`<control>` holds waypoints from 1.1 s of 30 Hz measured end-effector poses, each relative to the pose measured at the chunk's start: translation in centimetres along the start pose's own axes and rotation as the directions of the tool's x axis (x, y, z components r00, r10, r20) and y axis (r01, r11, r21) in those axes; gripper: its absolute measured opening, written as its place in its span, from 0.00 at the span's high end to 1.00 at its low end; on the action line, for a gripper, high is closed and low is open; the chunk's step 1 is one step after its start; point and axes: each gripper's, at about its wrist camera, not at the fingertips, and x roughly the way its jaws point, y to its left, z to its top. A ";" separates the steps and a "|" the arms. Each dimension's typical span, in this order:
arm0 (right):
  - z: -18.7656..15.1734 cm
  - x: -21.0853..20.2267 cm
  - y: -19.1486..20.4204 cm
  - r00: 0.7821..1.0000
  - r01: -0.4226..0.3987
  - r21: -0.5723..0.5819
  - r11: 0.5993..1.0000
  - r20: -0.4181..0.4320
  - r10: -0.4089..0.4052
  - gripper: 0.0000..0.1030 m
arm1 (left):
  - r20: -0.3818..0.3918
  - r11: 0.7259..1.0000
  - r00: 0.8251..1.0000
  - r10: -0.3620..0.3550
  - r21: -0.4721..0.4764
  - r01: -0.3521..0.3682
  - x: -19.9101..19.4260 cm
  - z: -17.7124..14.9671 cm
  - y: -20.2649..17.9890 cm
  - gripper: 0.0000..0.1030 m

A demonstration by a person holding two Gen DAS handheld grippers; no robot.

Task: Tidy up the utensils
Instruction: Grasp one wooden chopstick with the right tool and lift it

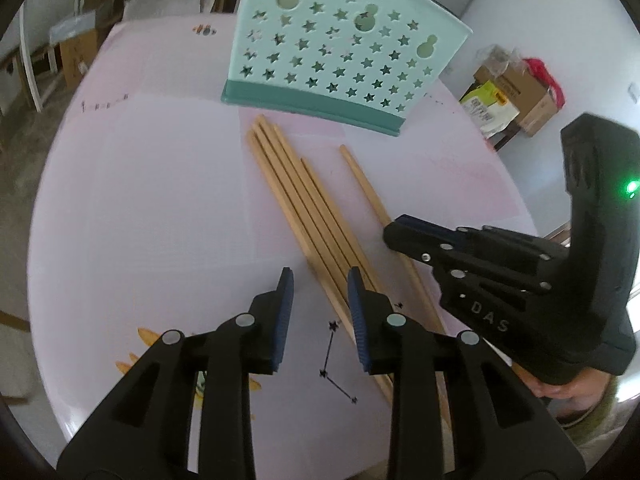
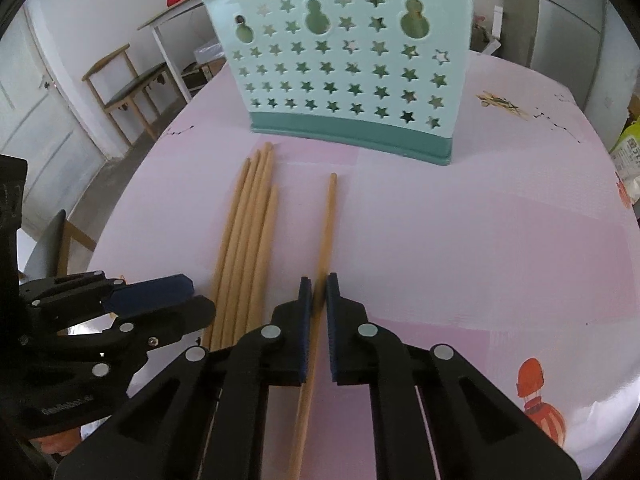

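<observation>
Teal-based star-cut holder (image 2: 340, 64) — contents unseen — stands beyond wooden chopsticks (image 2: 248, 240).

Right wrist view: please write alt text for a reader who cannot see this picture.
The right gripper is shut on a single wooden chopstick lying apart from a bundle of chopsticks on a pink tablecloth. Beyond them stands a mint green utensil holder with star-shaped holes. The left gripper shows at the left edge.

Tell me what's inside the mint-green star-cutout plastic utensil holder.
Through the mint-green star-cutout plastic utensil holder, only dim gaps show; no utensil is recognizable. Its solid teal base band hides the bottom, and the open top is not visible.
</observation>
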 end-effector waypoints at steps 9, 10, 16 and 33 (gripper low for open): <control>-0.1 -0.2 -1.7 1.000 -0.002 0.020 1.000 0.018 0.001 0.93 | 0.015 0.998 0.998 0.054 0.044 -0.054 -0.1 0.1 -0.5 0.75; -0.1 -0.2 -1.8 1.000 -0.005 0.024 1.000 0.018 0.004 0.93 | 0.014 0.998 0.998 0.054 0.039 -0.054 -0.1 0.1 -0.4 0.75; -0.2 -0.4 -2.3 1.000 -0.024 0.041 0.999 0.020 0.024 0.93 | 0.009 0.997 0.997 0.073 0.011 -0.073 -0.2 0.0 -0.1 0.85; -0.1 -0.4 -4.0 0.994 -0.110 0.138 0.984 0.029 0.107 0.92 | 0.005 0.995 0.996 0.089 -0.040 -0.089 -1.6 -1.3 0.9 0.89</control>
